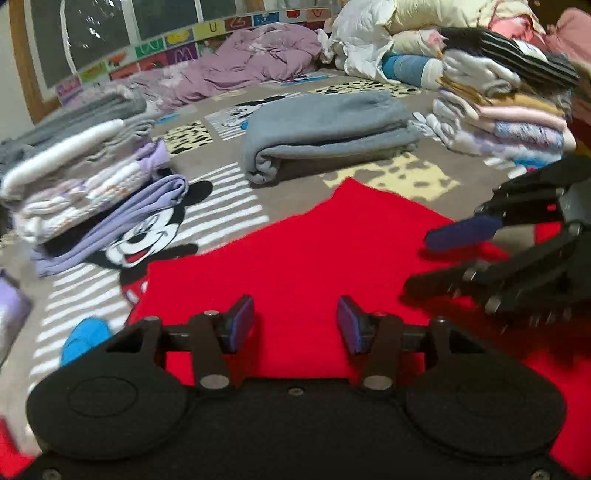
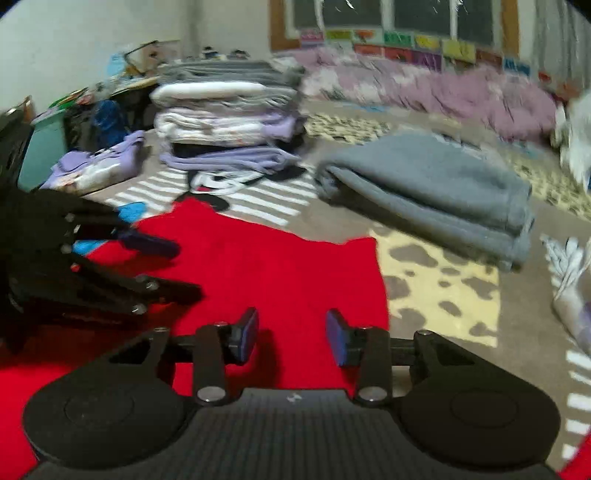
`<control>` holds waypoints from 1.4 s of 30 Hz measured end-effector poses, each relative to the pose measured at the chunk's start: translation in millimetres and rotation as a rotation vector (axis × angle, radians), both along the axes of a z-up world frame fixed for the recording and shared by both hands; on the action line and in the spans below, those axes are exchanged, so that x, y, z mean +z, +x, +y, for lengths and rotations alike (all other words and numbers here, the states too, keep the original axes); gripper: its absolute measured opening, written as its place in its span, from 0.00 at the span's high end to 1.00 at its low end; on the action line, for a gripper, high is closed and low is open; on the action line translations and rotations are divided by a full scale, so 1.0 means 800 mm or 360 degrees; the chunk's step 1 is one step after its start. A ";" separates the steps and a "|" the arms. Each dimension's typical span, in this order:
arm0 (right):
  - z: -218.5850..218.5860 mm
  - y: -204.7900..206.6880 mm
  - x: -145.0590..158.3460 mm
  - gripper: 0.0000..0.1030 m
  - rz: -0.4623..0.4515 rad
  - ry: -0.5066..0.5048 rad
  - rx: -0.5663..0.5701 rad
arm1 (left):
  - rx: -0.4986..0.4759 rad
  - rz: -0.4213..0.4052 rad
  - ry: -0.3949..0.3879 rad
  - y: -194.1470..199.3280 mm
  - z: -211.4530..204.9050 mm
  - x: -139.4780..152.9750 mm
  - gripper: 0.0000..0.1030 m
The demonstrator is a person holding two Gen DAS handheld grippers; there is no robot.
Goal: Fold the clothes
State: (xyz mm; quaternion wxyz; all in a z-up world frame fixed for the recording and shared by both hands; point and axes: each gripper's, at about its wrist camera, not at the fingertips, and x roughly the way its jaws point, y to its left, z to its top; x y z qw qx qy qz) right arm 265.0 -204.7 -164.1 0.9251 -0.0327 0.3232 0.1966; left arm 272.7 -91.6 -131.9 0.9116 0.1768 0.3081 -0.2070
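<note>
Seemingly parted grippers (image 1: 295, 323) (image 2: 291, 336) above red garment (image 1: 314, 251)

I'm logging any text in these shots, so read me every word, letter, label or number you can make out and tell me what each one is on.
"U": yellow tile of the alphabet border under the window.
"Z": pink tile beside it.
"M": purple tile lower down, likely.
Other tiles: pictures or blurred letters, unreadable; all smeared in the right wrist view.
Small mark on the right gripper body: too small to read.
Rug: cartoon mouse pictures, no words.
Red garment: no text.
</note>
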 end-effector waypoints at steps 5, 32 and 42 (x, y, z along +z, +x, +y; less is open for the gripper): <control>0.031 -0.062 -0.003 0.59 0.0007 -0.0028 0.0054 | 0.0074 0.0022 0.0086 -0.065 0.004 -0.012 0.53; 0.045 -0.338 -0.019 0.45 -0.0041 -0.0086 0.0041 | 0.0204 -0.0047 -0.0155 -0.293 0.043 -0.029 0.48; -0.086 -0.318 -0.004 0.47 -0.0314 0.0365 -0.0601 | 0.0183 -0.0040 -0.0232 -0.289 0.036 -0.036 0.48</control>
